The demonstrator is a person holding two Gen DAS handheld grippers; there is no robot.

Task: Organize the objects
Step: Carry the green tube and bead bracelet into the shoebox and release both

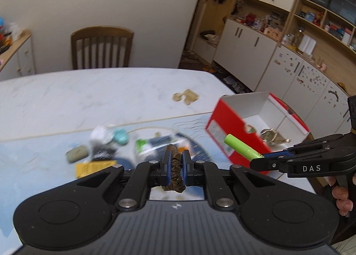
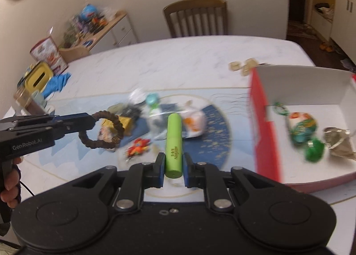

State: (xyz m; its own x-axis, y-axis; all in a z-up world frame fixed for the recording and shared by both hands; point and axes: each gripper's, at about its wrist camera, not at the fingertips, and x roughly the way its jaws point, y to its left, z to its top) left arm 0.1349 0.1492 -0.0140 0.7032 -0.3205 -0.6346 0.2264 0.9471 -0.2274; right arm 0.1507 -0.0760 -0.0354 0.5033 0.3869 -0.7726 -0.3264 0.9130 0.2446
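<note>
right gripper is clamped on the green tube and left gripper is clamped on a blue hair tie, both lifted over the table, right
Not quite: the hair tie is brown, not blue, as the right wrist view shows where it loops out of the left gripper. The rest holds: the right gripper is clamped on the green tube, both above the table.

Motion blur smears the small items (image 2: 153, 119) heaped on the blue mat (image 2: 213, 134), so most cannot be identified. The wrappers (image 2: 300, 130) inside the red box (image 2: 264, 130) are equally smeared. The box's right end runs off the right wrist view. Shelf clutter (image 1: 267, 21) is too small to identify.
</note>
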